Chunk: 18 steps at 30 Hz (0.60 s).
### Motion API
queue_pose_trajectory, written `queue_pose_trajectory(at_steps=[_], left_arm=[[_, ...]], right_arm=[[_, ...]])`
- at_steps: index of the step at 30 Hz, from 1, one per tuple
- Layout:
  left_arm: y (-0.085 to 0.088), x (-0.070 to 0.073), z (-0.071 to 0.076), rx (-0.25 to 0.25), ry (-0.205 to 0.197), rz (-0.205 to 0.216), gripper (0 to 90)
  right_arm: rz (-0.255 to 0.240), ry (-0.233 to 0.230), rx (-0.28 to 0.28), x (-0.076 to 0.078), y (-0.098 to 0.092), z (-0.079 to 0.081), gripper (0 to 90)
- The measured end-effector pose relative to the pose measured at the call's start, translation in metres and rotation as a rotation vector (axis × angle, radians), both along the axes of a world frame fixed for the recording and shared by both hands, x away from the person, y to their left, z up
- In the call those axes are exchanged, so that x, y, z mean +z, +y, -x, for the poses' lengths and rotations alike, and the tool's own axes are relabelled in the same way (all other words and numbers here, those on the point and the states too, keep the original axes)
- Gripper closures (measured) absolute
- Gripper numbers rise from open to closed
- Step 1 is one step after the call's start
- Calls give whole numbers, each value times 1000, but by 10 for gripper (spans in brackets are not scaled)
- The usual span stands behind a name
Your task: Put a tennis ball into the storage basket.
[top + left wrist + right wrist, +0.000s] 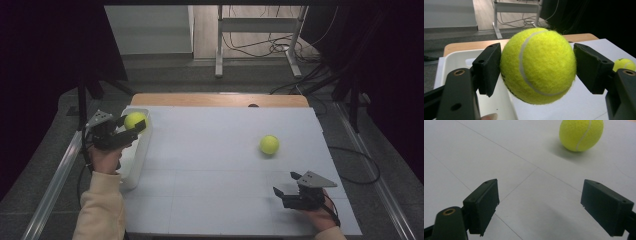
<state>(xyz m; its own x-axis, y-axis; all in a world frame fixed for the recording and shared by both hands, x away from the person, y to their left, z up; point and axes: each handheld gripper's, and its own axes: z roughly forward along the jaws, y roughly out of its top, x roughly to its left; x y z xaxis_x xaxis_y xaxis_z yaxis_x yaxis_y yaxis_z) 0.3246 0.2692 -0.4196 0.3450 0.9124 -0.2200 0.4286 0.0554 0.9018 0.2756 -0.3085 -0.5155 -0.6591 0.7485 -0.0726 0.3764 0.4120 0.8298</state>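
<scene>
L gripper [537,66] is pinching a tennis ball [538,65] across its widest part, pads pressing on both sides; ball is hanging over the near-R rim of the white bin [136,159], not yet inside it. R gripper [286,184] is resting well R of the bin w/ jaws spread, nothing between them; second ball [269,144] is lying on the white board [210,165], far R of the bin, just beyond that gripper.

Handling, as I judge it: ball is light, felt-covered so not slippery, springy w/ a bit of give, not fragile; round, so it's likely rolling or bouncing if dropped from high; a squeeze across the middle is holding best, off-centre grips are prob. squirting it out. Release low inside the bin.

Count: 2 tennis balls (1 held, 1 loose on the board); 1 bin; 2 grippers; 1 board.
</scene>
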Motion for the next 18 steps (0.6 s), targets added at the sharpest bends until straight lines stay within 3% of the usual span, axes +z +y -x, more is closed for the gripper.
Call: queue_pose_trajectory(at_steps=[18], left_arm=[[18,-5,0,59,18,2,268]], right_arm=[[6,8,-5,0,0,0,155]])
